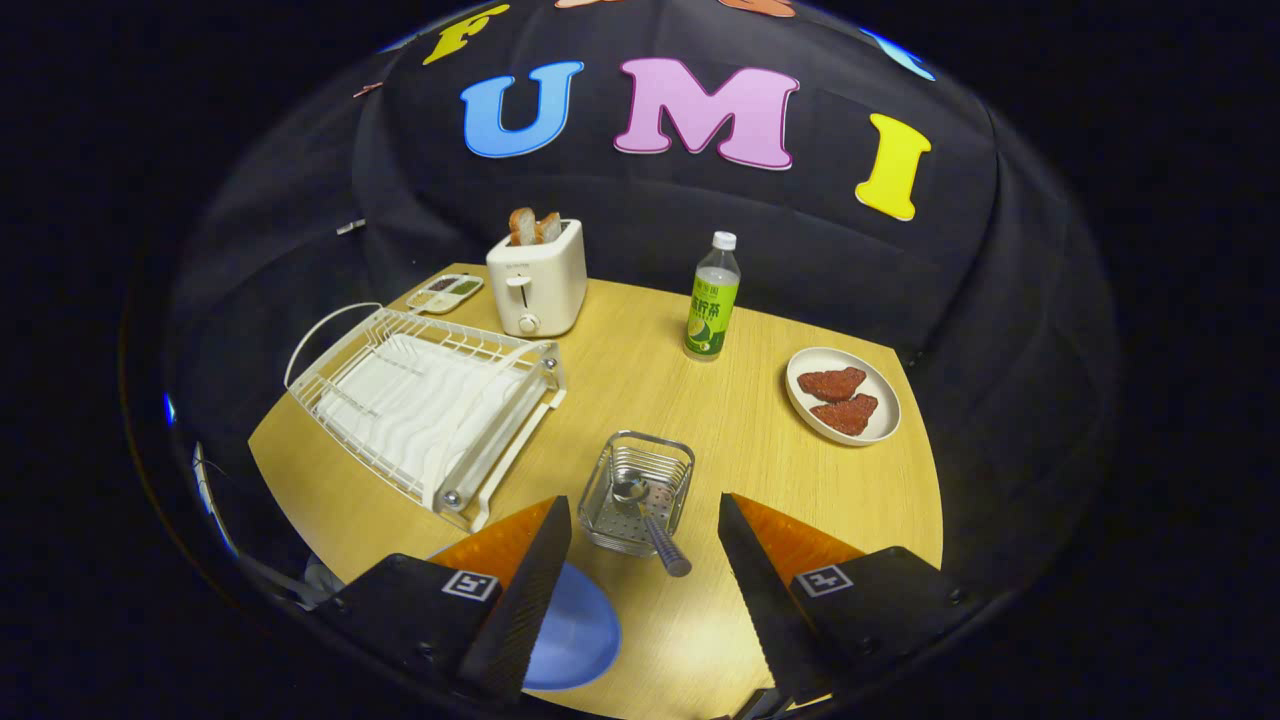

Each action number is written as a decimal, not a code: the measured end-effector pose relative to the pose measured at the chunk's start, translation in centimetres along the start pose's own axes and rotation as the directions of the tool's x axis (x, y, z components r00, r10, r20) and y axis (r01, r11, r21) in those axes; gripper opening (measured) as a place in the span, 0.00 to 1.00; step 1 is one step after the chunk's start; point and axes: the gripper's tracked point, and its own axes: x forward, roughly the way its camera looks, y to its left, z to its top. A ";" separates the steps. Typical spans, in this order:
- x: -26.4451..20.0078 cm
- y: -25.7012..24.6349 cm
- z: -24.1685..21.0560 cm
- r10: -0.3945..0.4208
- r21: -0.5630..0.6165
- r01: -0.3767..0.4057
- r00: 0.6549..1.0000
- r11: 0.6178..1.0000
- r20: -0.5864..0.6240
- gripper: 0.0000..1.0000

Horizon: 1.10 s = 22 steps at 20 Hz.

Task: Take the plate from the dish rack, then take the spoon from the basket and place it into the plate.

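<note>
Landmark: the basket (640, 490), a wire one on the wooden counter (700, 640), just ahead of our gripper (645, 560).

Left of the basket we see the white dish rack (425, 405), no plate in its slots, its near corner close to the counter's front-left edge. Behind the rack, far left of the basket, a small tray (446, 293) sits at the back edge. Near-left of the basket, the blue plate (570, 635) lies flat on the counter, partly hidden under the left finger, close to the front edge.

Behind-left of the basket stands a white toaster (537, 278) with bread (533, 226) sticking out.

In the basket we see the spoon (645, 515), bowl down inside, handle leaning out over the near rim toward us, its end between the two fingers. Jaws spread wide, nothing between them but the handle tip; neither finger touches it.

Behind-right of the basket, a green-label bottle (712, 297) stands upright. Far right, a white dish (843, 395) with two reddish pieces sits near the right edge.

Bare counter lies between basket and dish, and right of the plate along the front.
</note>
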 end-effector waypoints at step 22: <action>-1.9 -0.3 -0.8 0.005 0.152 0.005 0.998 0.988 -0.065 0.12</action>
